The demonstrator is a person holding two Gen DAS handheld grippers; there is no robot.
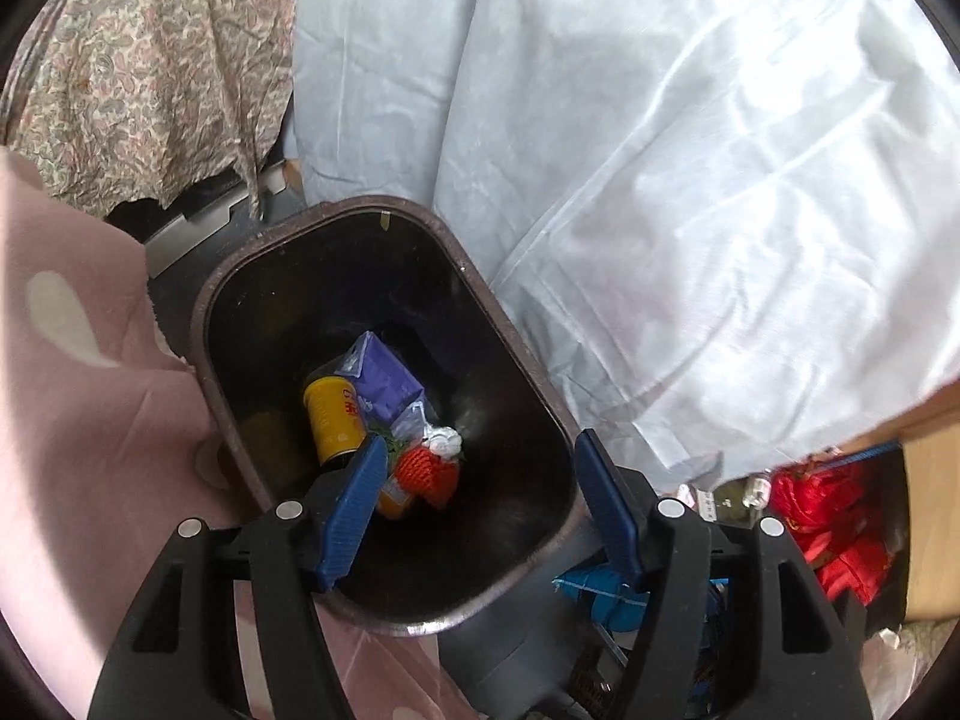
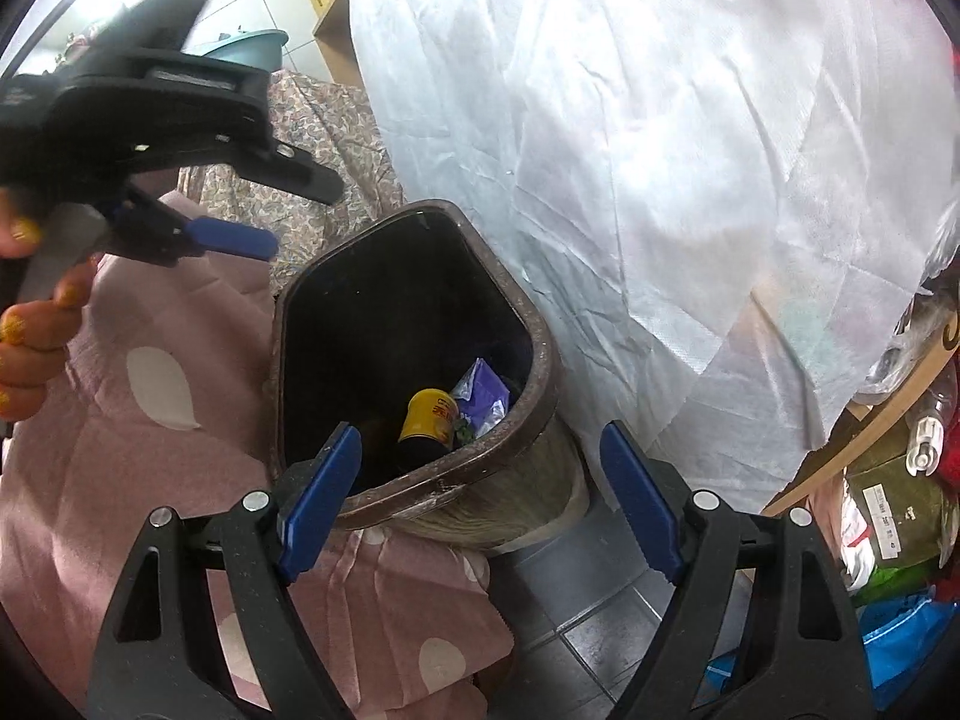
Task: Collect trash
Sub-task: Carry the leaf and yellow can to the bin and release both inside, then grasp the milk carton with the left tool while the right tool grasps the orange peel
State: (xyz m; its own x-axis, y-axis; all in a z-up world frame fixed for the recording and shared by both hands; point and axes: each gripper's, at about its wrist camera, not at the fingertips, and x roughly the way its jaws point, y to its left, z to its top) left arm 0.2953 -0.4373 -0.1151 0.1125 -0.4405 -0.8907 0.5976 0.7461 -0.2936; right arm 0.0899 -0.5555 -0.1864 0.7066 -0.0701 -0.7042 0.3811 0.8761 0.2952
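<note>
A dark brown trash bin [image 1: 510, 324] stands on the floor, and I look down into it. At its bottom lie a yellow can [image 1: 333, 420], a purple packet [image 1: 384, 378], an orange net piece [image 1: 429, 471] and a white crumpled scrap [image 1: 444, 441]. My left gripper [image 1: 480, 444] hangs open over the bin mouth with nothing between its blue pads. From the right wrist view the same left gripper [image 2: 282, 210] shows at the upper left, held by a hand. My right gripper [image 2: 480, 432] is open and empty, just in front of the bin [image 2: 540, 360]; the can [image 2: 432, 417] and packet [image 2: 483, 396] show inside.
A white sheet [image 1: 690, 180] drapes over furniture behind and right of the bin. A pink spotted blanket [image 1: 72, 390] presses against its left side, with floral cloth [image 1: 150, 60] beyond. Red bags [image 1: 834, 516] and blue plastic [image 1: 600, 594] crowd the right. Grey tiled floor [image 2: 600, 630] lies below.
</note>
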